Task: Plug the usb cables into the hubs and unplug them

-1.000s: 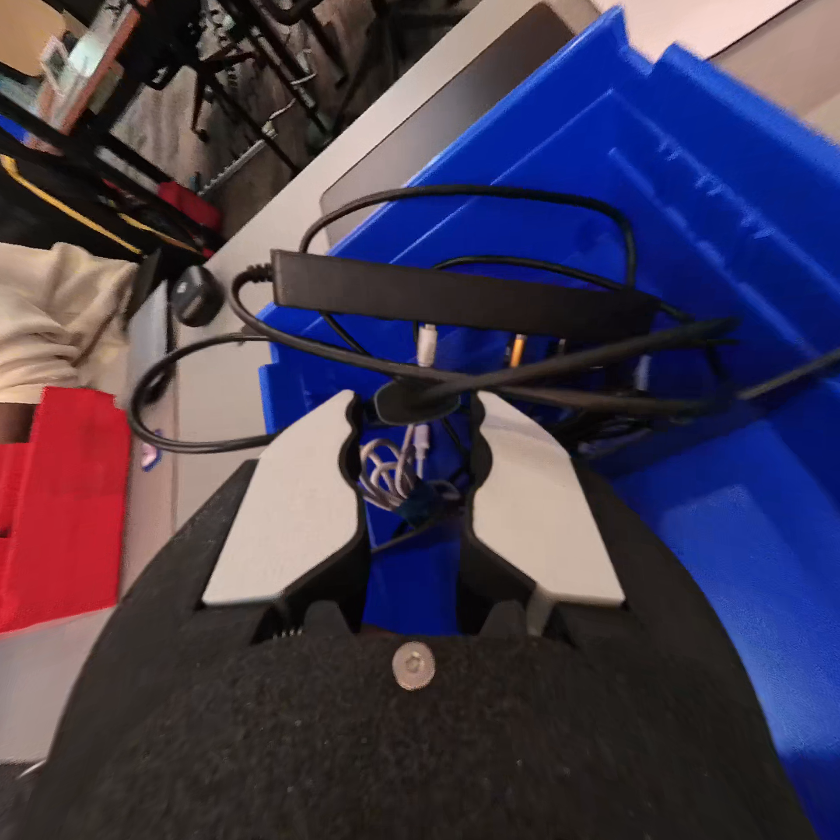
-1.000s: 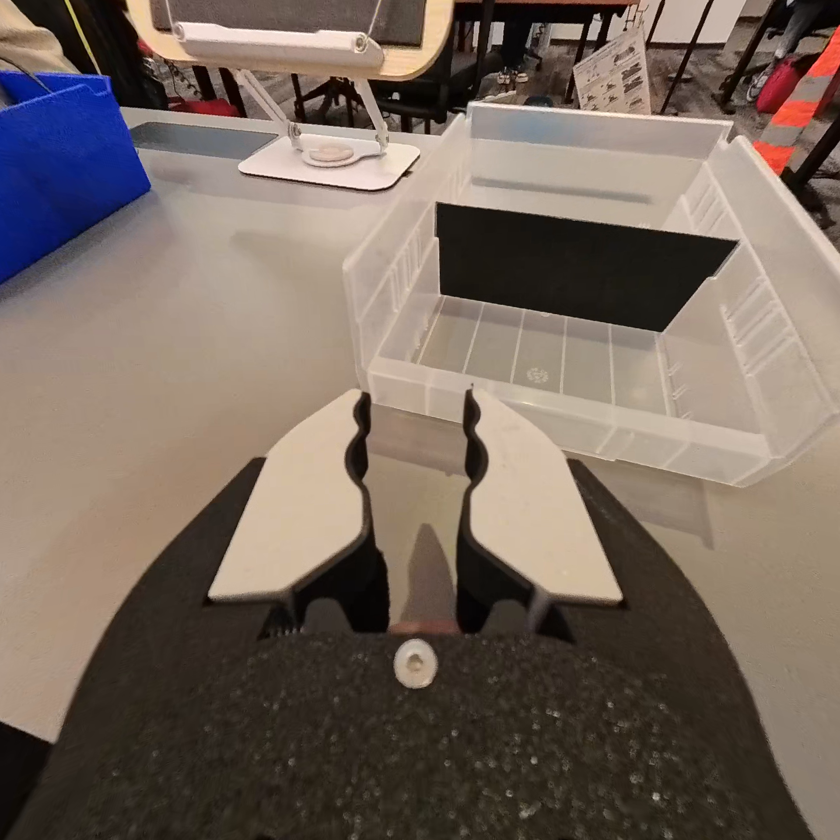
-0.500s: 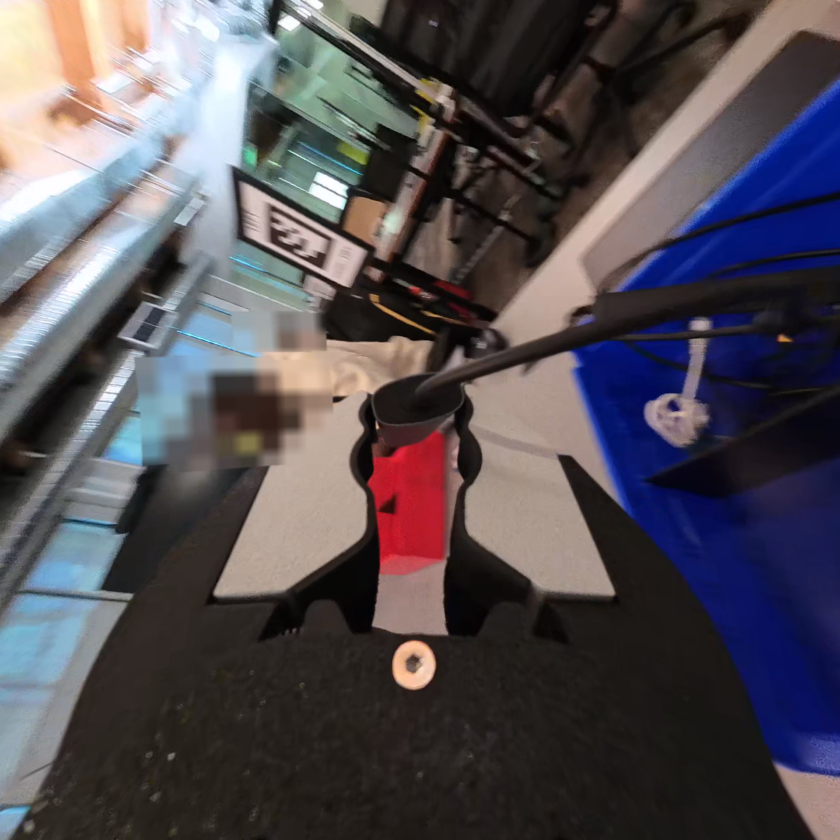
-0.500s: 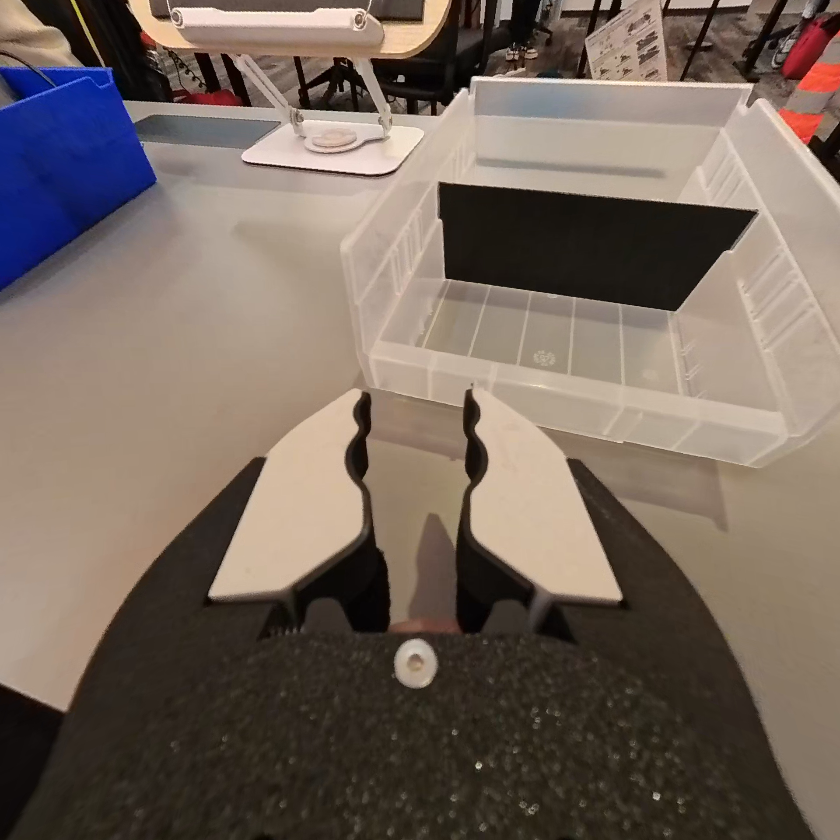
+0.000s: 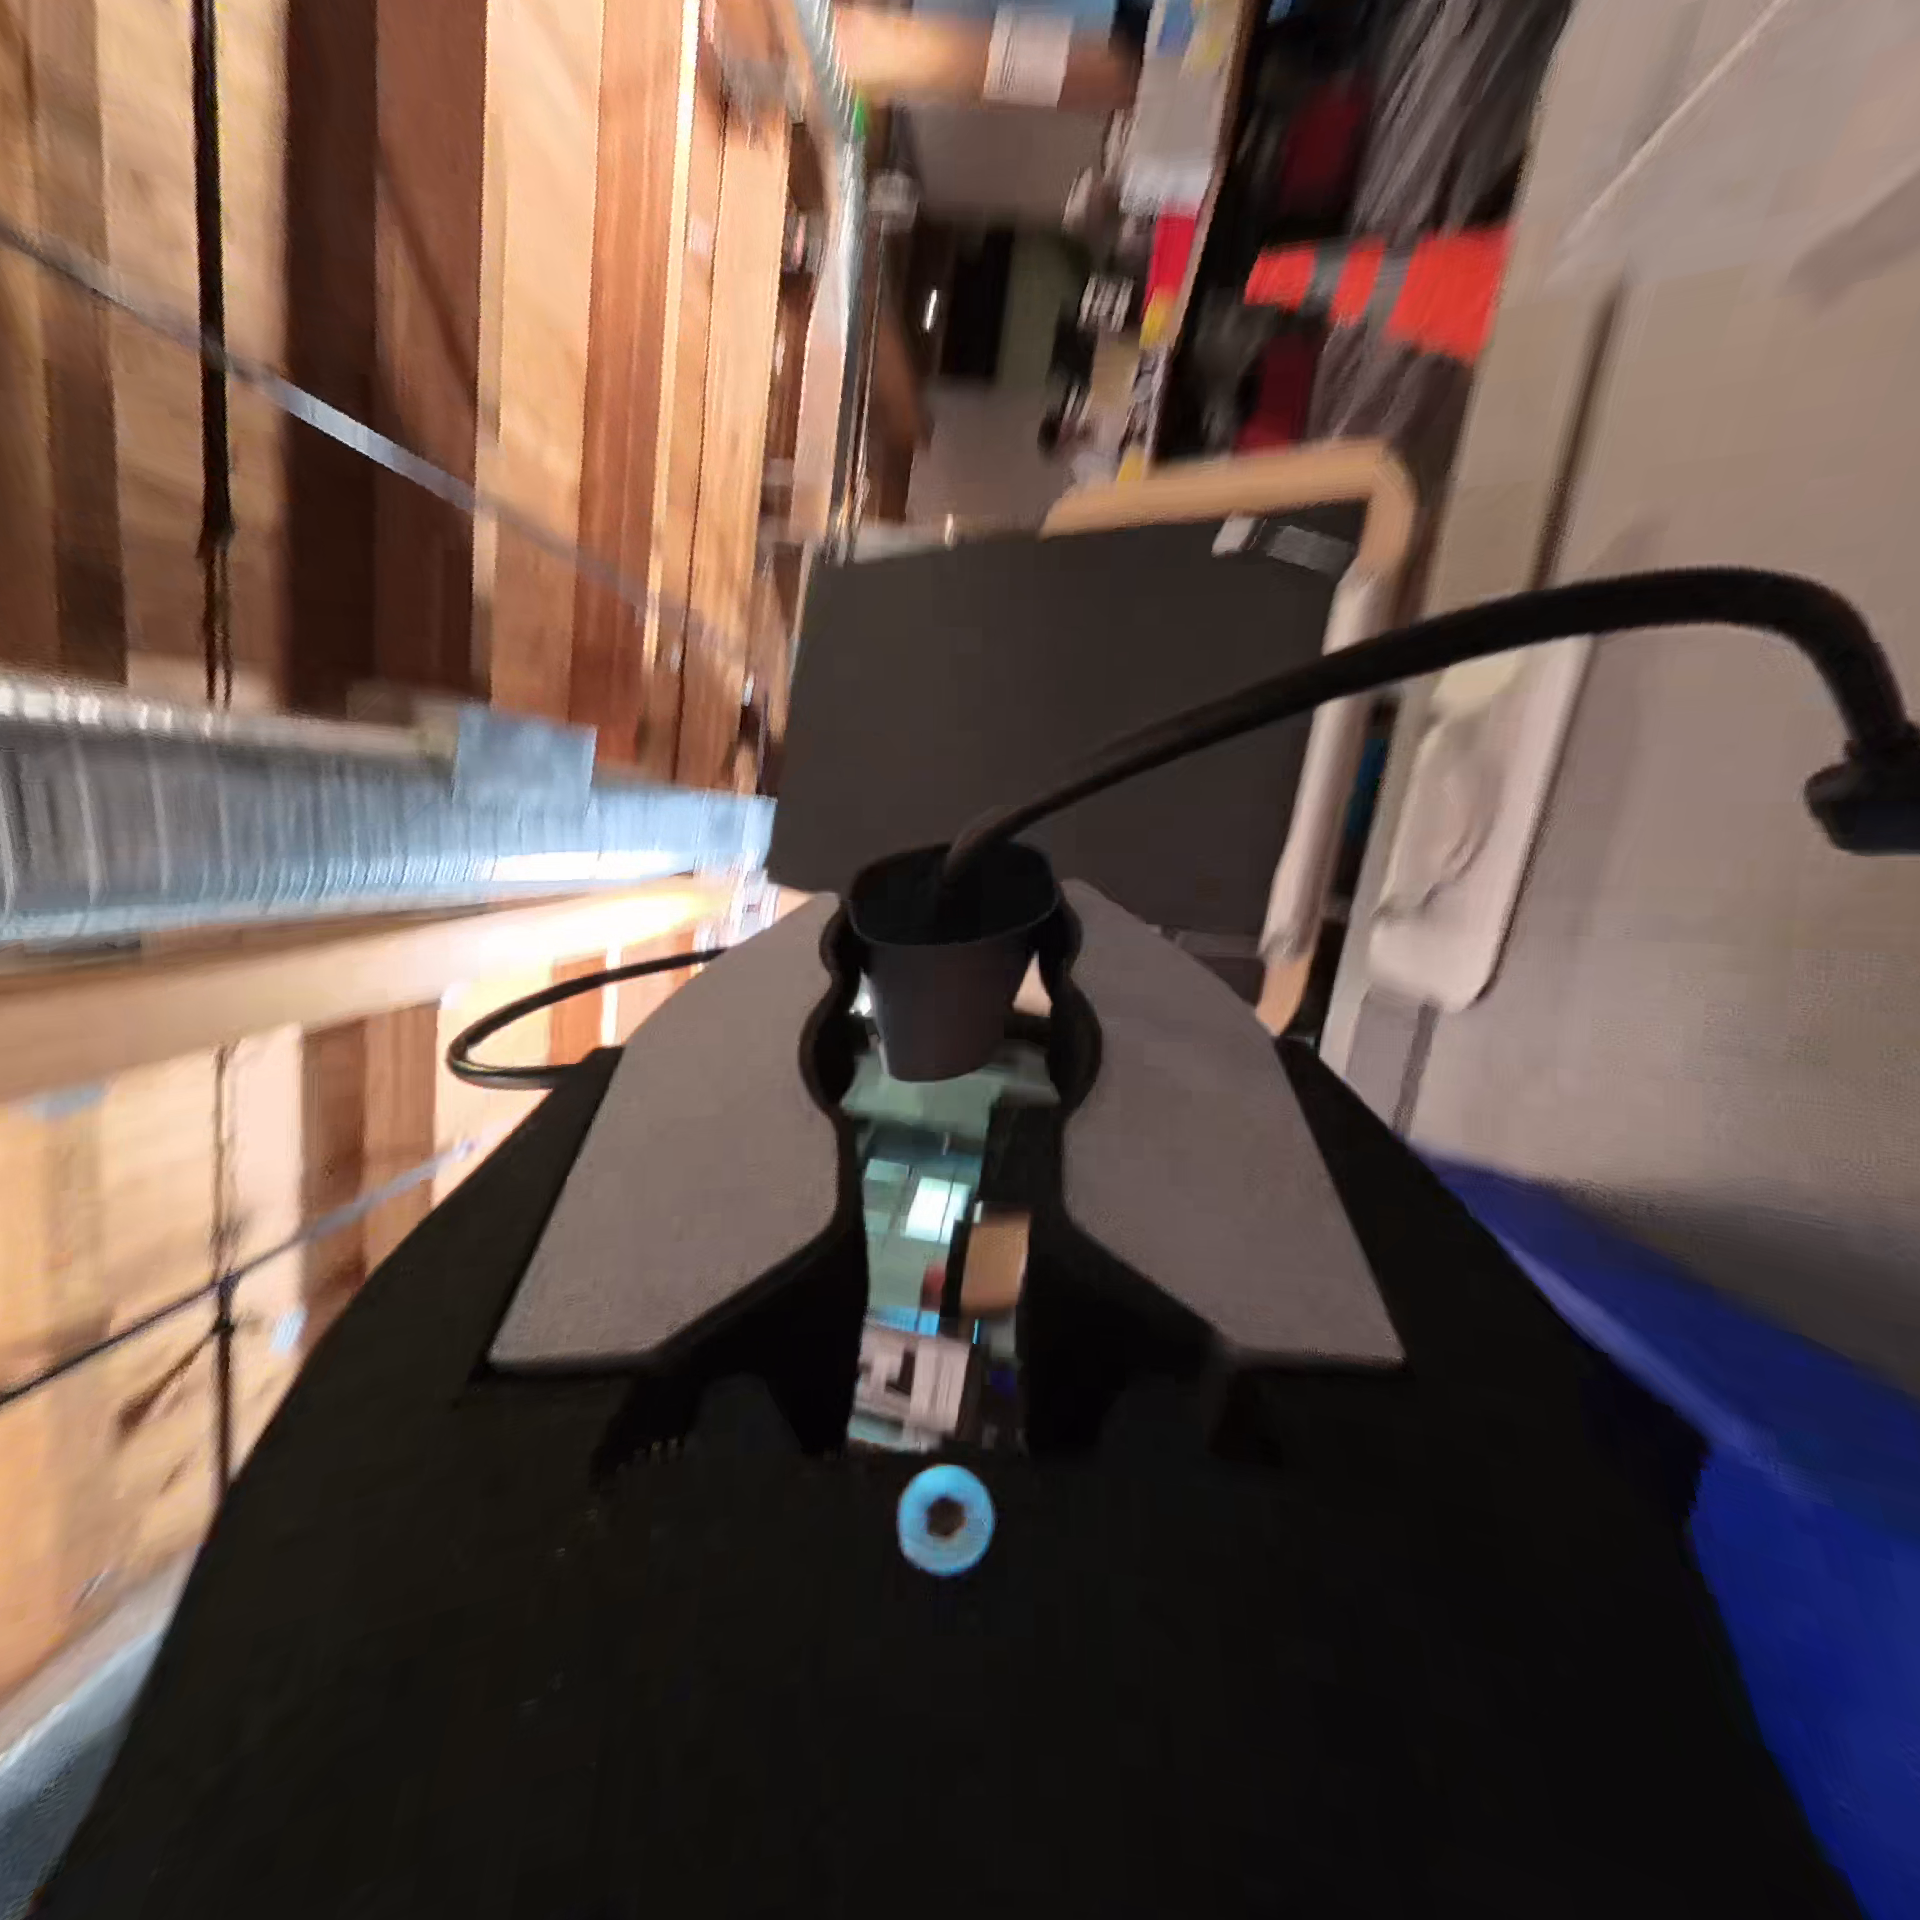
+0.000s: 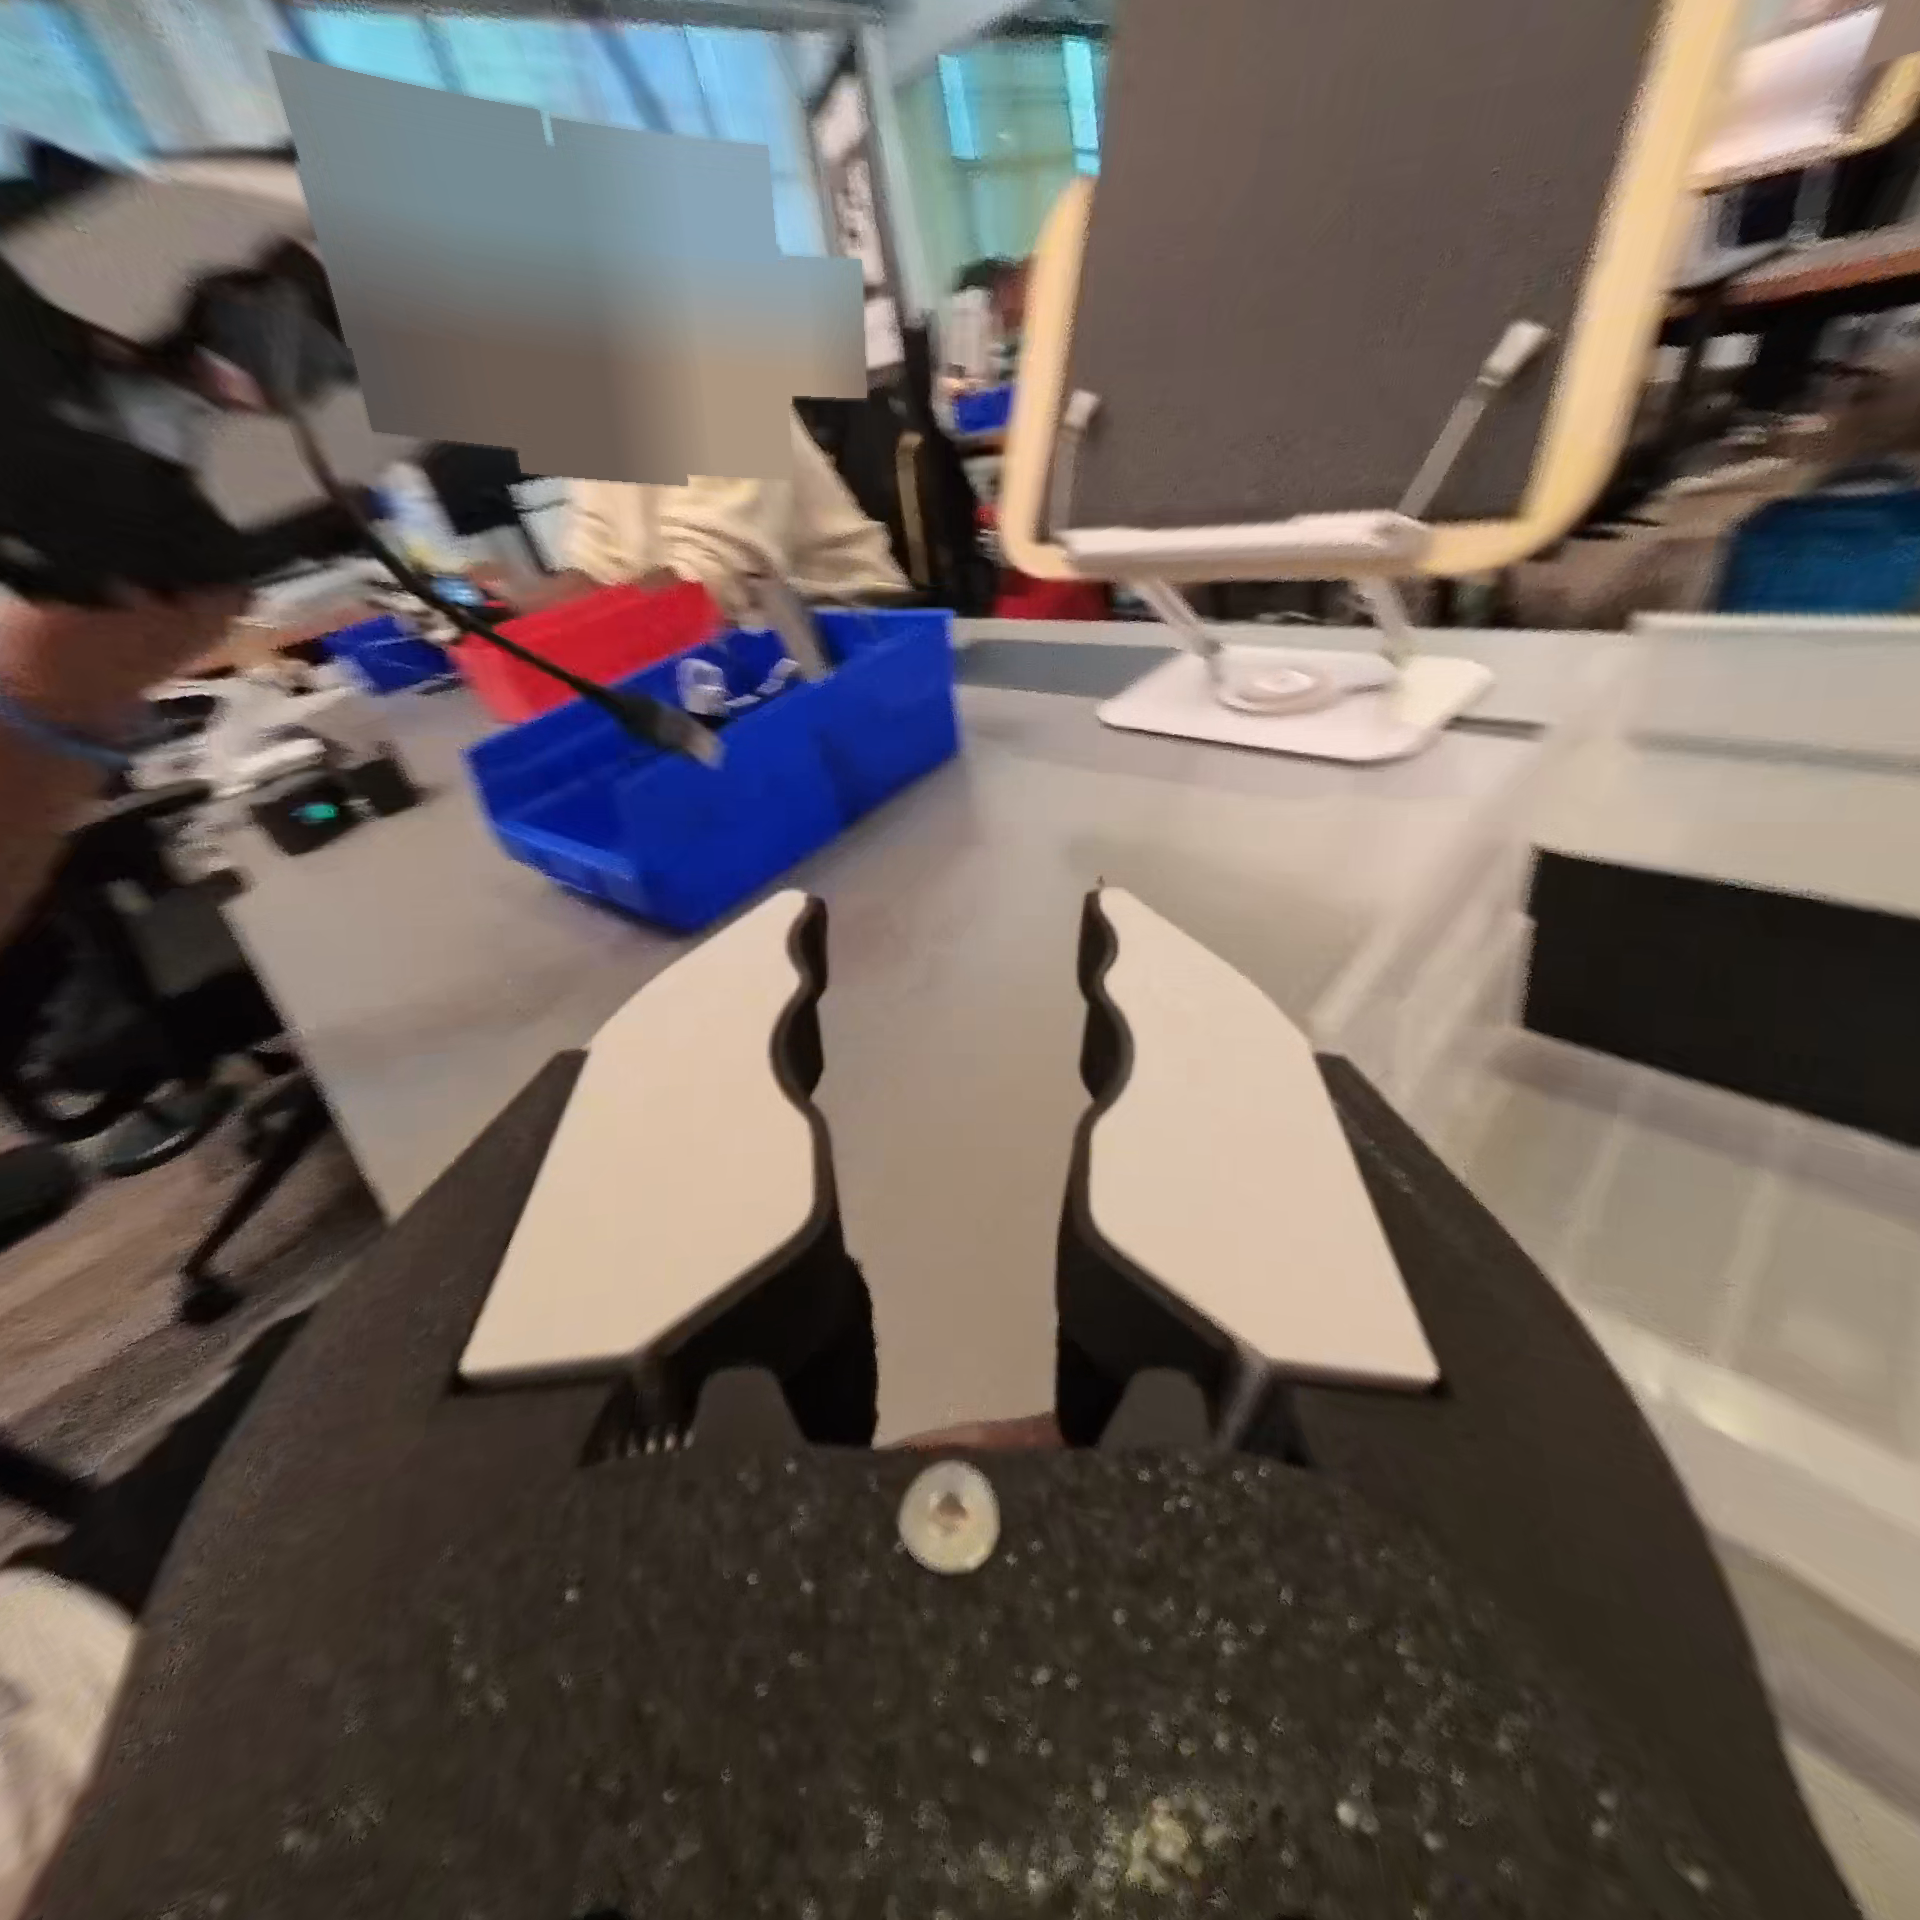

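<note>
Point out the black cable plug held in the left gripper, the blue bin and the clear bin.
black cable plug [image 5: 943,977], left wrist view, its tapered body.
blue bin [image 6: 727,821], right wrist view, near outer wall.
clear bin [image 6: 1662,1164], right wrist view, translucent front wall.

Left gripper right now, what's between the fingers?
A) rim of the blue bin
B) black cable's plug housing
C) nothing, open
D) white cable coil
B: in the left wrist view the left gripper fingers are closed on the black plug housing, with its black cable arcing off to the right.

Both views are bright, evenly lit, motion-blurred and bent at the edges; the left is blurrier.
</note>
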The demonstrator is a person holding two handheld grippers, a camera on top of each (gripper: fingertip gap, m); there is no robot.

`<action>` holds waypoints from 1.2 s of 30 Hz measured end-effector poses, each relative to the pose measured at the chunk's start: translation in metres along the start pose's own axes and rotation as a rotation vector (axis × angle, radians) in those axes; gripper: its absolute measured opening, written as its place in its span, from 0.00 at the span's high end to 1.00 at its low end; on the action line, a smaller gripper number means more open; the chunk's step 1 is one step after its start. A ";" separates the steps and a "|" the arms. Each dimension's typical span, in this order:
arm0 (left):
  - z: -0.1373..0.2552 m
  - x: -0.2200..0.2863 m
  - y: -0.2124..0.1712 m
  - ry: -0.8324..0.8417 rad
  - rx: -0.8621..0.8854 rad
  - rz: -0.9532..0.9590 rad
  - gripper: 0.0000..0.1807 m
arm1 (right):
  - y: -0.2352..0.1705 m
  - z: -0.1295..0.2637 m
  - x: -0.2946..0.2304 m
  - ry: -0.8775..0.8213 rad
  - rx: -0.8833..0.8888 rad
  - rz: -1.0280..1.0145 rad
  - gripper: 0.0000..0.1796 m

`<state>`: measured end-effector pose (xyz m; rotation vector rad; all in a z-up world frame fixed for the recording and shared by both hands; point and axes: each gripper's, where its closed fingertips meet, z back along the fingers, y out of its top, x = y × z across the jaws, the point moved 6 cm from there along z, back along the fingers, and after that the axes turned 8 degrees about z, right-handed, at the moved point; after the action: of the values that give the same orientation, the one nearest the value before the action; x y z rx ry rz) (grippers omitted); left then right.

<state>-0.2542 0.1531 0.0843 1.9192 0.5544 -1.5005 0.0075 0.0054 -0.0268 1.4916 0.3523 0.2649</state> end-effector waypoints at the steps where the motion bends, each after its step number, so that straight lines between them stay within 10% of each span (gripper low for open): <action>1: 0.002 0.014 0.016 -0.024 0.063 0.003 0.82 | 0.012 -0.006 -0.007 0.093 0.008 0.010 0.74; 7: 0.038 0.074 0.083 -0.313 0.467 0.045 0.82 | 0.052 -0.051 -0.035 0.549 0.015 0.076 0.71; 15: 0.080 0.055 0.129 -0.391 0.730 0.204 0.82 | 0.040 -0.079 -0.061 1.196 0.065 -0.355 0.60; 18: 0.079 0.058 0.125 -0.441 0.748 0.279 0.82 | 0.039 -0.074 -0.073 1.389 0.077 -0.426 0.76; 26: 0.074 0.064 0.096 -0.473 0.721 0.452 0.81 | 0.041 -0.075 -0.070 1.345 0.174 -0.436 0.89; 36: 0.036 0.084 -0.012 -0.603 0.150 1.089 0.87 | 0.043 -0.069 -0.035 0.650 0.143 0.289 0.91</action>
<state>-0.2652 0.1318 -0.0047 1.3208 -0.7800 -1.2299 -0.0498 0.0578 0.0154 1.5691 0.6818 0.9820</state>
